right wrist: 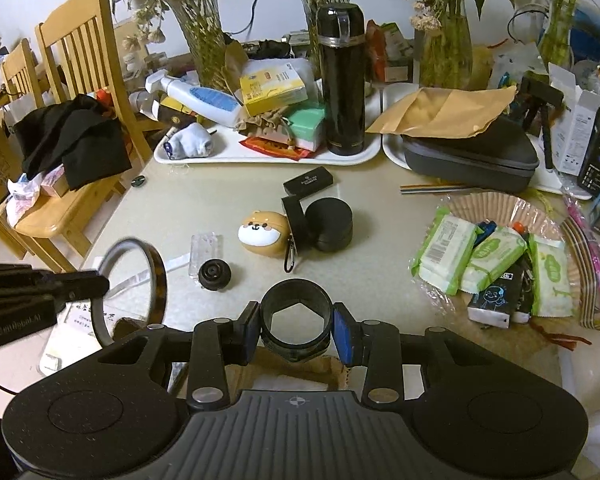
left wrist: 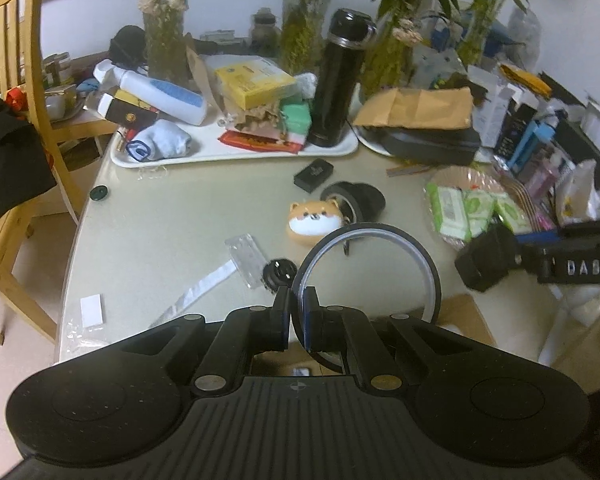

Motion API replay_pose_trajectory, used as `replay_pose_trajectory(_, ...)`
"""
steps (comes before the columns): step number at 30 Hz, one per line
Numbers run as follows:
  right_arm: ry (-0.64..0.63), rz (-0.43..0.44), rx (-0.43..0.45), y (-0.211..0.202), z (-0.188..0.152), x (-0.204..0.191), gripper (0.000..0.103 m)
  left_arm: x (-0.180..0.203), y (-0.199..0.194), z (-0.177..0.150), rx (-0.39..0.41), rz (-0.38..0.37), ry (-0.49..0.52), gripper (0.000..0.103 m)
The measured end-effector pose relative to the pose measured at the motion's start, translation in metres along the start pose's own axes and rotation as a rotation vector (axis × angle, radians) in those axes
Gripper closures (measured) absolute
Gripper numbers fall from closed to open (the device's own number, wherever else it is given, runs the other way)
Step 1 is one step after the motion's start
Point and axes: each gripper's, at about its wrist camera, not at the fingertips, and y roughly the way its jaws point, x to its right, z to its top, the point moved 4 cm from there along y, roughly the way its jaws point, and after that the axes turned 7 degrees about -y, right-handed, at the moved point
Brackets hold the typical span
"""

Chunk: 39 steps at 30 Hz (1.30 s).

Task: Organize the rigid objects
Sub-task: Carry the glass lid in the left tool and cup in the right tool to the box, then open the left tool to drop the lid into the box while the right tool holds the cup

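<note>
My left gripper point(left wrist: 296, 304) pinches the rim of a thin tape ring point(left wrist: 380, 240) above the table point(left wrist: 160, 220); my right gripper point(right wrist: 296, 318) clamps a black collar point(right wrist: 296, 300), its lower half hidden. "DAB" shows on the right gripper from the left view only. The dog-faced case point(right wrist: 262, 234) lies beyond.

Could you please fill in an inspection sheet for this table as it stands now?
Surface: beige table, crowded at the back.
Job's things: thin tape ring; black collar; dog-shaped case; round cap.
Clutter: black flask on white tray; wipe packs.
Grippers: left tongs shut on tape ring; right tongs shut on black collar.
Cables: nothing seen.
Surroundings: wooden chair, plant vases.
</note>
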Motion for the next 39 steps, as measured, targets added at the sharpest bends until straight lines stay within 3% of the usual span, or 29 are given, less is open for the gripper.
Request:
replay_pose_trajectory(22,-0.09,0.031,-0.006,-0.008,-0.02,-0.022,0.062,0.003,0.0,-0.045,-0.159,0.03,0.112,0.095)
replay_pose_trajectory(25,-0.098,0.031,-0.015,-0.005,-0.021,-0.023,0.062,0.008,0.001,-0.046,-0.153,0.025,0.135,0.087)
replay_pose_trajectory(27,-0.098,0.034,-0.011,-0.005,-0.022,-0.023,0.062,0.012,0.0,-0.044,-0.135,0.038,0.15,0.057)
replay_pose_trajectory(29,-0.098,0.037,-0.008,-0.006,-0.022,-0.023,0.062,0.016,-0.006,-0.041,-0.089,0.048,0.164,0.048)
replay_pose_trajectory(33,-0.09,0.039,-0.023,-0.003,-0.024,-0.02,0.062,0.017,-0.01,-0.035,-0.052,0.088,0.163,0.048)
replay_pose_trajectory(39,-0.093,0.083,-0.062,0.002,-0.03,-0.025,0.062,0.009,-0.011,-0.024,-0.03,0.103,0.087,0.048)
